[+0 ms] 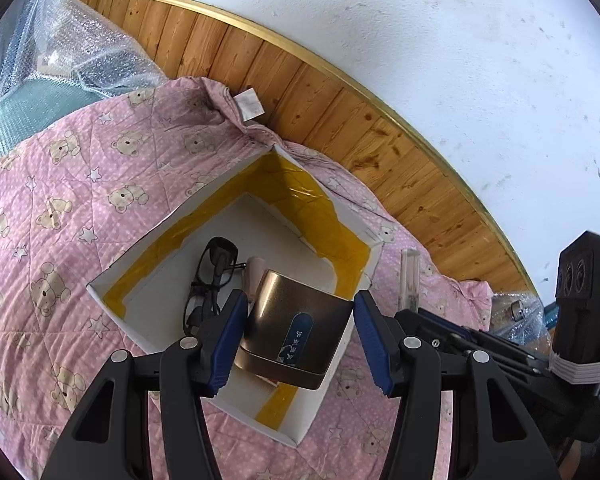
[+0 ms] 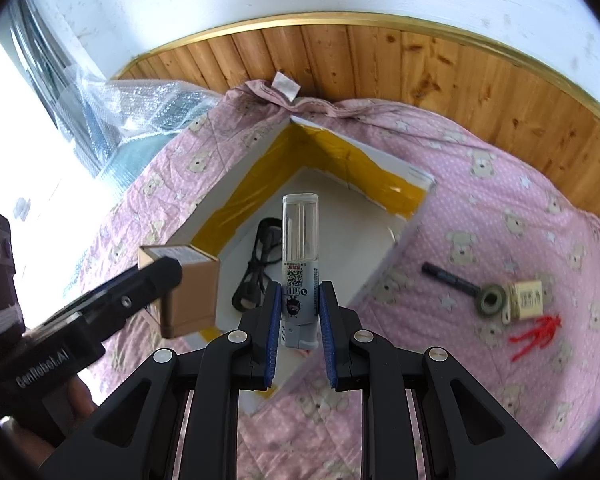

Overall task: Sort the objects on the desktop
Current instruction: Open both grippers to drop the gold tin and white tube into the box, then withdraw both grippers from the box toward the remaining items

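A white cardboard tray [image 1: 156,216] lined with yellow tape lies on a pink bear-print quilt [image 1: 60,200]. Black glasses [image 1: 210,280] and a small pinkish item [image 1: 254,274] lie inside it. My left gripper [image 1: 300,300] is shut on a brown metallic box [image 1: 296,328], tilted above the tray's near corner. In the right wrist view the same box [image 2: 192,292] hangs at the left gripper's tip [image 2: 168,272]. My right gripper [image 2: 300,304] is shut on an upright grey stick with a clear top and a QR label [image 2: 300,240], above the tray [image 2: 380,160]. The glasses [image 2: 260,264] show behind it.
On the quilt right of the tray lie a black marker [image 2: 446,276], a dull metal ring [image 2: 490,300], a small beige block [image 2: 526,304] and red string [image 2: 536,332]. Bubble wrap [image 1: 84,52] is piled at the far left. Wooden wall panelling [image 1: 340,120] runs behind.
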Tool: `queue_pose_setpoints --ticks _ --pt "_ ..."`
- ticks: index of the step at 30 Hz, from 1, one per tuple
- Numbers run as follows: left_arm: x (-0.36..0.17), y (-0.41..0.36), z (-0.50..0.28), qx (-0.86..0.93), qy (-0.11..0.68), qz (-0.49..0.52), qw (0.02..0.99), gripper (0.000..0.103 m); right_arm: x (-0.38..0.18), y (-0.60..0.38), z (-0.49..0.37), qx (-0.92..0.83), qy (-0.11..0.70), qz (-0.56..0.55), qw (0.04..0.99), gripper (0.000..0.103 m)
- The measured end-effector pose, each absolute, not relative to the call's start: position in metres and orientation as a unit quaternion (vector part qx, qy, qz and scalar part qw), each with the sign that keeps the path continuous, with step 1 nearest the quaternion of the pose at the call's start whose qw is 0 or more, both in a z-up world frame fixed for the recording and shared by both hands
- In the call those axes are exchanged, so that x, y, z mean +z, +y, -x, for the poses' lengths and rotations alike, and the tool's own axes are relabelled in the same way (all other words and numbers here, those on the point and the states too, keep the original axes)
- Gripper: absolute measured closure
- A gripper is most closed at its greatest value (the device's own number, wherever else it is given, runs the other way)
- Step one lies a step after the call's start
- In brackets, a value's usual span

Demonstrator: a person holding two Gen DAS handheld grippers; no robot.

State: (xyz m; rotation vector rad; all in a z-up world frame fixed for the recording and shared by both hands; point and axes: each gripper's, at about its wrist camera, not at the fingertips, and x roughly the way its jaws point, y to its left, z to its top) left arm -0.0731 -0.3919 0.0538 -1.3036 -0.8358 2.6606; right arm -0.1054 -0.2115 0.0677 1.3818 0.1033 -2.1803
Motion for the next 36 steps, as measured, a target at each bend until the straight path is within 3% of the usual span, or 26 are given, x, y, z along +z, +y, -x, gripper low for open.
queue_pose_setpoints --ticks 11,14,16,36 --pt "0.029 -0.388 0.131 0.856 -0.269 0.441 0.025 0.047 0.044 -0.234 0.154 -0.800 0.060 -0.519 0.293 0.082" --pt "0.000 -0.388 0.150 0.835 -0.277 0.474 0.021 0.047 0.026 -0.234 0.166 -0.795 0.074 -0.532 0.282 0.069" --pt "-0.012 -0.391 0.153 0.824 -0.290 0.486 0.020 0.047 0.020 -0.224 0.171 -0.787 0.052 -0.543 0.289 0.068" --pt "0.010 -0.372 0.127 0.831 -0.264 0.487 0.047 0.047 0.018 -0.183 0.135 -0.775 -0.005 -0.570 0.273 0.068"
